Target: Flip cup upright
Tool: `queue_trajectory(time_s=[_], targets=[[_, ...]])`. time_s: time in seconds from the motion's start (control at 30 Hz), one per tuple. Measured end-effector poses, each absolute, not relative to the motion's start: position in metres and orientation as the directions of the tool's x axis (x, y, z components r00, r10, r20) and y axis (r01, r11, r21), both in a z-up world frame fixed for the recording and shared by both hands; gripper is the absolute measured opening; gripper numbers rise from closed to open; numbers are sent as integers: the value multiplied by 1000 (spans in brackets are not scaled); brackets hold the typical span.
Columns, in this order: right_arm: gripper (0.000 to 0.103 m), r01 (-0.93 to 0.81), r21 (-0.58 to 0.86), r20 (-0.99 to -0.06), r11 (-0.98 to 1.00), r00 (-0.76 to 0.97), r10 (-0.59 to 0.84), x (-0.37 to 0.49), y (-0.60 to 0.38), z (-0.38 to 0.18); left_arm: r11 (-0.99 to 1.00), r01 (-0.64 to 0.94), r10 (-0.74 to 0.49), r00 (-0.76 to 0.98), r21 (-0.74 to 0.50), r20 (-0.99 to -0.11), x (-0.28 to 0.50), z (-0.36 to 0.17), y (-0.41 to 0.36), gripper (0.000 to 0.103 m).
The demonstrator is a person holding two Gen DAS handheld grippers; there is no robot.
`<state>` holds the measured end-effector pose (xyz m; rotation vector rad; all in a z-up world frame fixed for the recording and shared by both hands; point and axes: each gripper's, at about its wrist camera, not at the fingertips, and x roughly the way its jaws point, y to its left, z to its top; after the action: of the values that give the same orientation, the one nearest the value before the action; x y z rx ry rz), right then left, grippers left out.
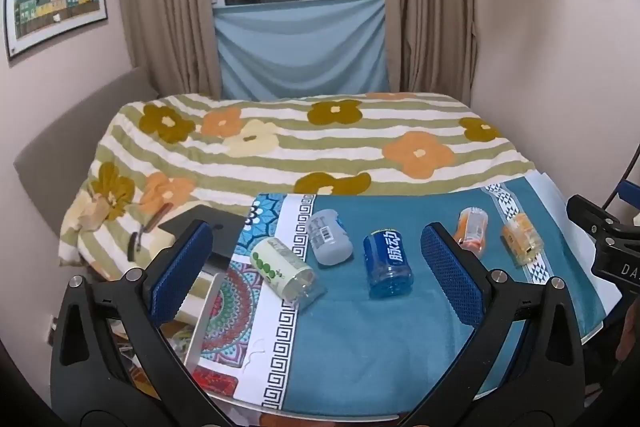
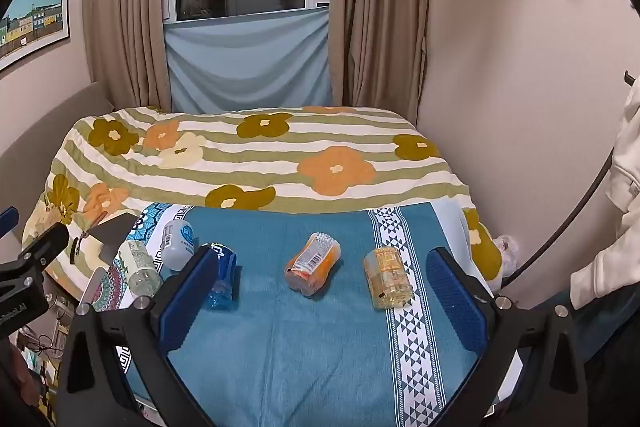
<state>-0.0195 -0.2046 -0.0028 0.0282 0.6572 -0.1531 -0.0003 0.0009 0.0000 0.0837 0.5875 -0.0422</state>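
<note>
Both grippers, left [image 1: 318,263] and right [image 2: 322,289], hover jaws apart and empty over five cups lying on the teal cloth [image 1: 360,339], blue cup [image 1: 387,264] at 12 o'clock of left; round bodies likely roll if nudged.

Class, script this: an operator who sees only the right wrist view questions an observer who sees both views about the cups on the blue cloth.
Operator: My view hides half the blue cup. Is it free?
Observer: Yes. It lies apart from the other cups, touching only the cloth.
Operator: Is the left gripper holding anything?
Observer: No. It is open, with nothing between its fingers.
</note>
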Motion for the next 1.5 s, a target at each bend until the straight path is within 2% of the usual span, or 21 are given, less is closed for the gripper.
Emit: queue_trajectory(time_s=[1.5], targets=[[103, 140, -16, -611, 990, 783, -120, -15, -200, -5, 997, 56, -14, 810, 53, -587, 11, -8, 3, 103]])
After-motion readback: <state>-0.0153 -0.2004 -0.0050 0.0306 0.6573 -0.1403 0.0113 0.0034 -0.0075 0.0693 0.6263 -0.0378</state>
